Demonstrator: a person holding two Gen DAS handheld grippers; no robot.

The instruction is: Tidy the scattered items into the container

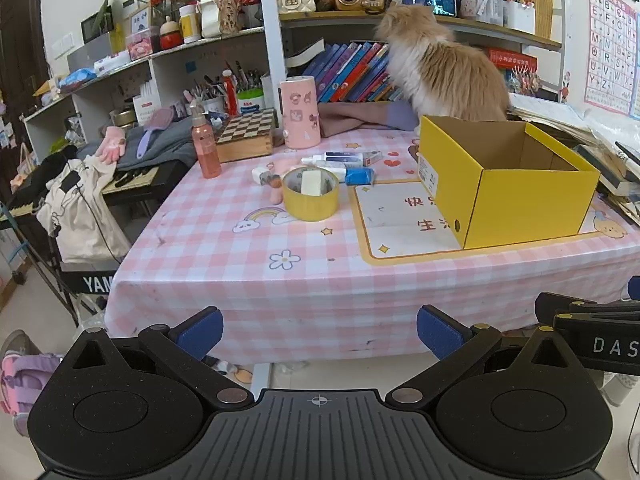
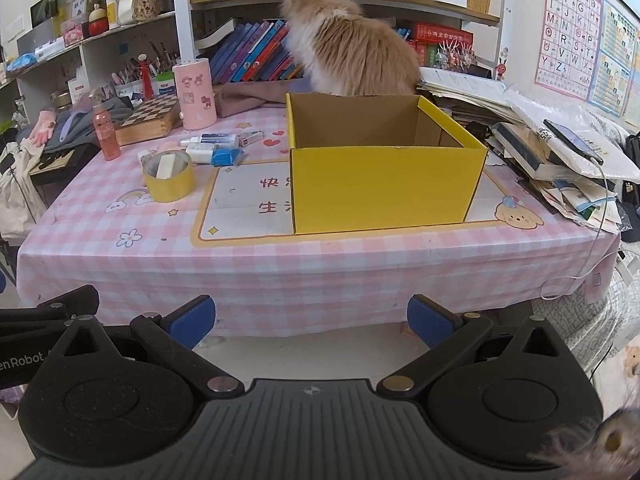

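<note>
While you hold both grippers short of the table's near edge, neither touches anything. Your left gripper point(image 1: 319, 330) has its blue pads spread wide apart with nothing between them; your right gripper point(image 2: 311, 317) stands the same, jaws fully parted and empty. Each is tilted down toward the table point(image 1: 248, 280), which wears a pink checked cloth.

The container is a yellow cardboard box point(image 2: 384, 188), open at the top, sitting upright on the printed mat right of the table's middle. Its inside shows bare brown card as far as you can see.

The scattered items lie in a cluster to the left of the box, apart from it:
- a roll of yellow tape point(image 1: 311, 196) lying flat, nearest to you, with a white block point(image 1: 311, 182) standing inside its ring;
- a blue packet point(image 1: 360, 176) just behind the roll, toward the box;
- white tubes point(image 1: 340, 158) with dark labels lying behind that, close together;
- small pink and white pieces point(image 1: 269, 179) at the roll's left, too small to tell.

Further left stands a pink spray bottle point(image 1: 205, 150), upright. Behind it a chessboard box point(image 1: 248, 134) and a pink cylinder point(image 1: 300, 112) with stickers.

A fluffy ginger cat point(image 2: 348, 48) sits on the table just behind the box, facing the bookshelf point(image 2: 256, 52). Stacked papers and books point(image 2: 560, 160) crowd the table's right end.
</note>
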